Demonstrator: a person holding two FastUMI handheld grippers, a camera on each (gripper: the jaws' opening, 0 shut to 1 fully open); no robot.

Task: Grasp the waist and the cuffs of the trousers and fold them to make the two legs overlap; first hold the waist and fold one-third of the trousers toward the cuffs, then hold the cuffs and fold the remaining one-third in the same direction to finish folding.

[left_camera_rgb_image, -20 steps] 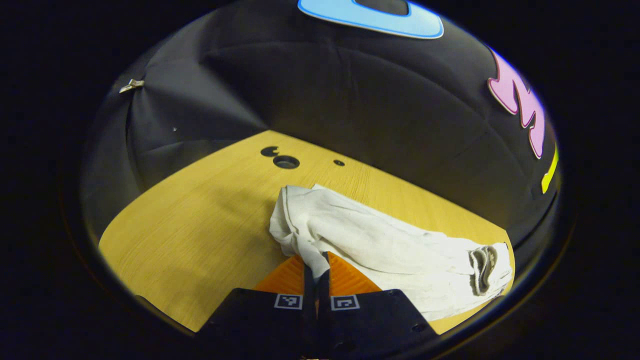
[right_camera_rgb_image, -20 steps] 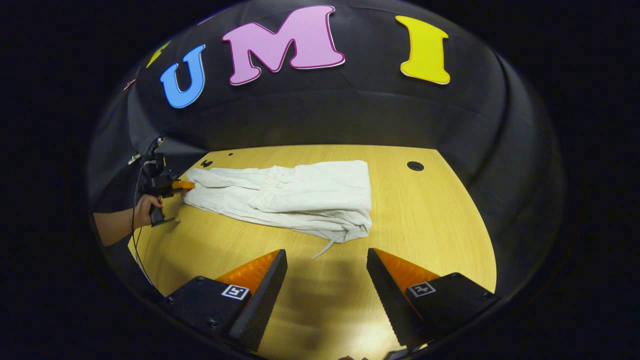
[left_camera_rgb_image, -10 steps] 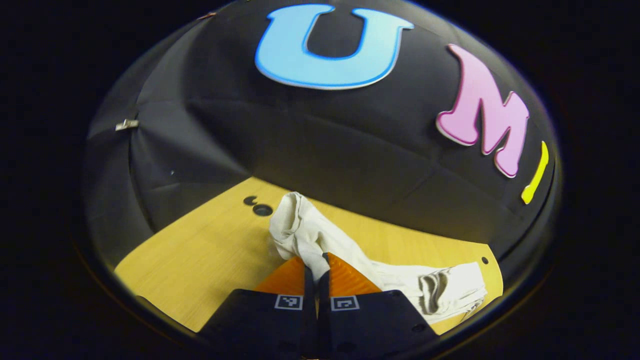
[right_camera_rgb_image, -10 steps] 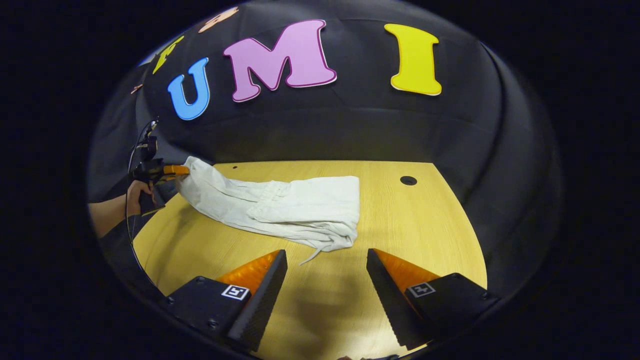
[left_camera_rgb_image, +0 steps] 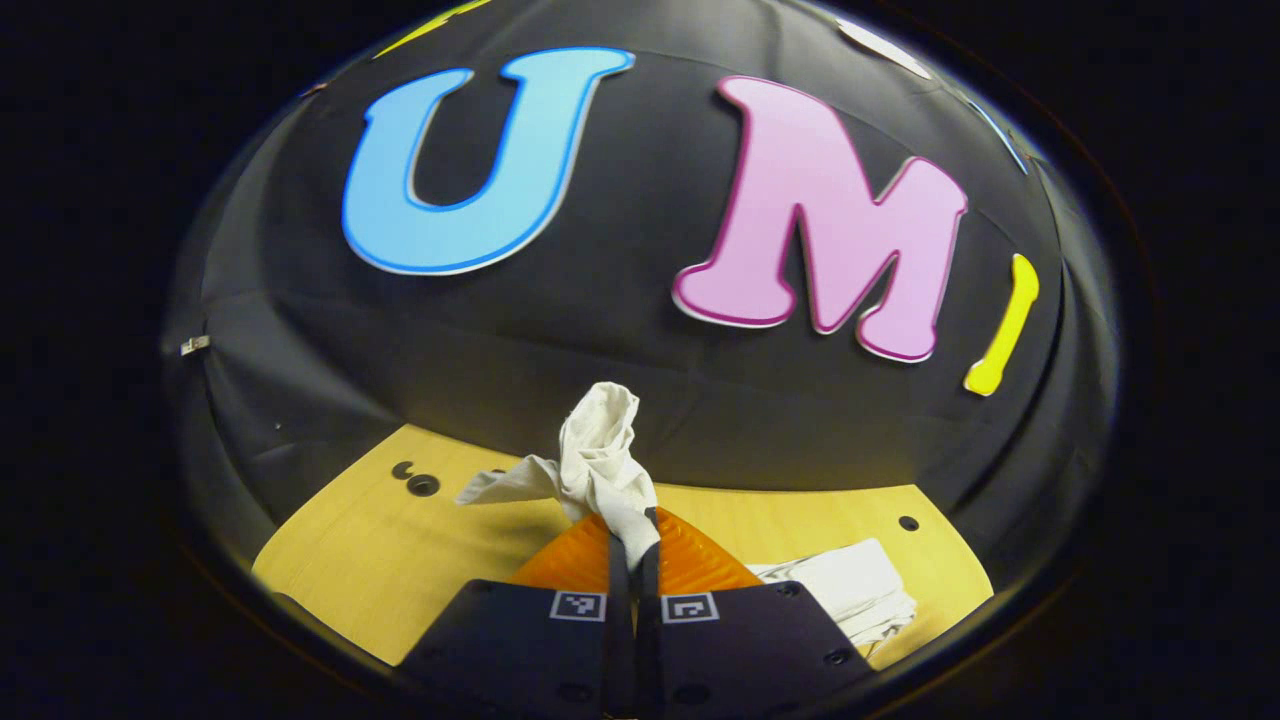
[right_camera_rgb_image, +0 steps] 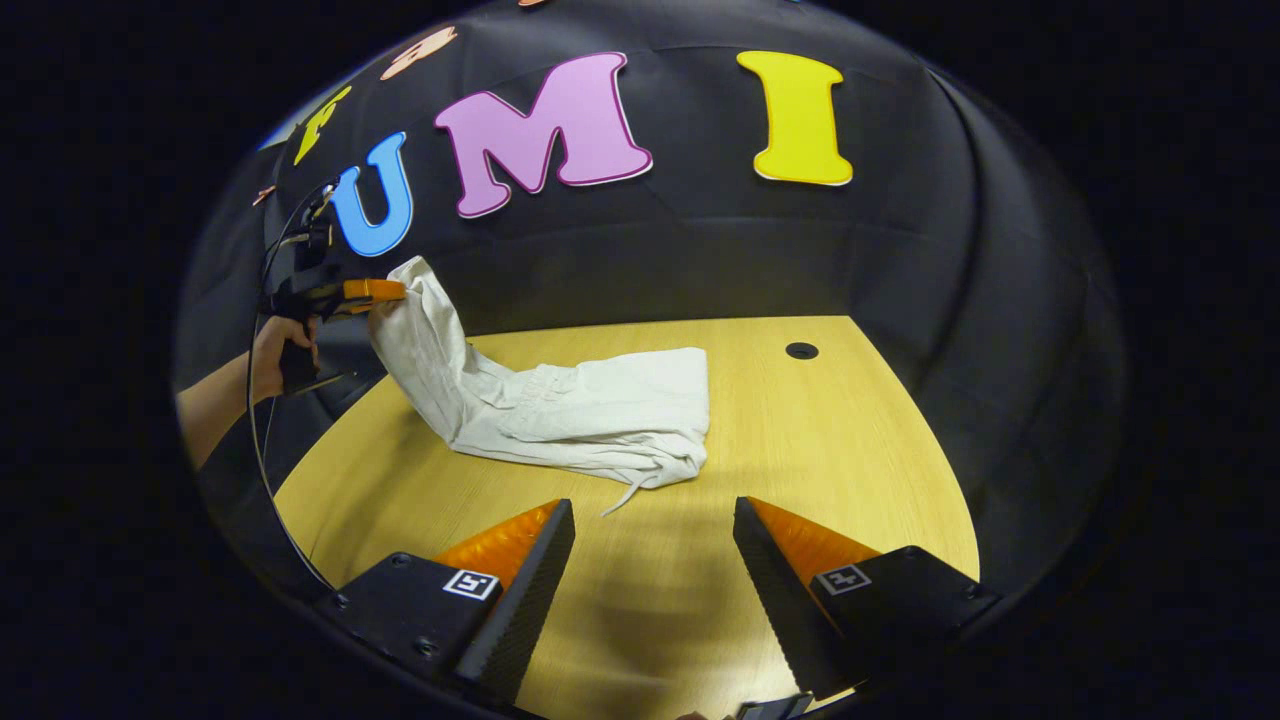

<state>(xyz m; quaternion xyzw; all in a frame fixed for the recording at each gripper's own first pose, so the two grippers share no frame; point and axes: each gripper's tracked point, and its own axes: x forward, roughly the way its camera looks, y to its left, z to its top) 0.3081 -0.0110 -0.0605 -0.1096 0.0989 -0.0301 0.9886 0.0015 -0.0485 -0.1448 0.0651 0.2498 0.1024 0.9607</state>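
- On the smooth wood-grain desk [right_camera_rgb_image: 800, 450], round holes [right_camera_rgb_image: 801, 350] near its far edge.
- White crumpled trousers [right_camera_rgb_image: 600, 415] lie folded mid-desk; one end hangs lifted at the left.
- Left gripper [left_camera_rgb_image: 633, 535] is clamped on that bunched end; a hand [right_camera_rgb_image: 268, 345] holds it.
- Right gripper [right_camera_rgb_image: 650, 570] is spread apart above bare desk.
- A thin drawstring [right_camera_rgb_image: 628, 495] trails out.

No readable text, brand or nr on the trousers [right_camera_rgb_image: 590, 415] or the desk [right_camera_rgb_image: 850, 450] afaict. Only signs are small square black-and-white coded markers, one on each finger base of the left hand-held gripper [left_camera_rgb_image: 632, 545] and the right hand-held gripper [right_camera_rgb_image: 652, 560]. Pattern only, no letters or digits in them.
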